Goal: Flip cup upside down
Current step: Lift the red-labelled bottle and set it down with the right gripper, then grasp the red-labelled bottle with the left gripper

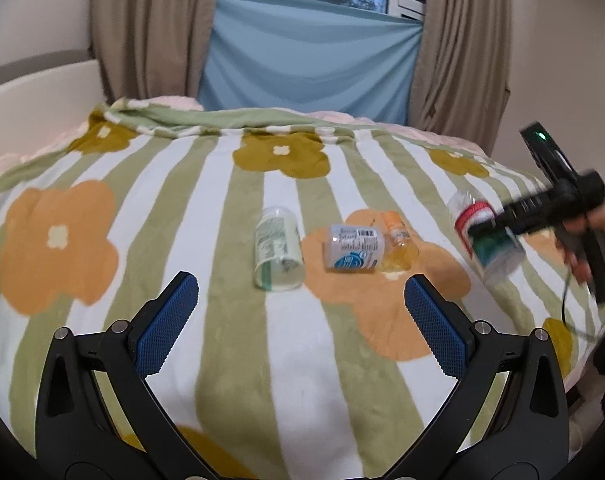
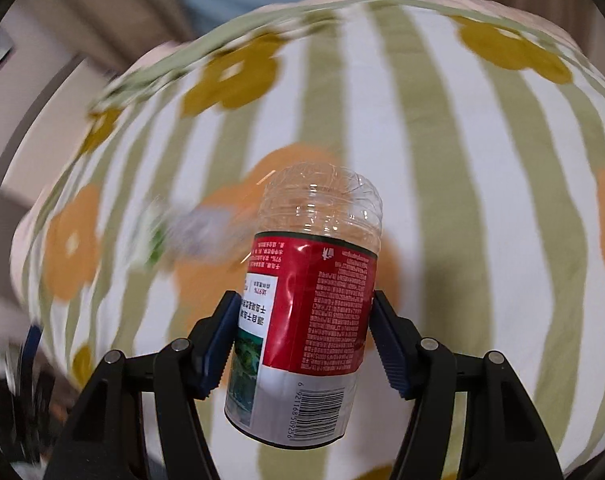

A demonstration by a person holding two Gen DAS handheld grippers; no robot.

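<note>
Two tool pads clamp the cup (image 2: pixel 306 308) (tilted, midair).

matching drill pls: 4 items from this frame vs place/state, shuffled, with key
Items
1. red-label cup
2. green-label cup
3. blue-label cup
4. left gripper

States
A. open, holding nothing, above the blanket
B. leftmost of the three containers on the blanket
C. clamped in the right gripper, off the blanket
D. on the orange flower, right beside the small orange bottle

Pairs: 1-C, 2-B, 3-D, 4-A
</note>
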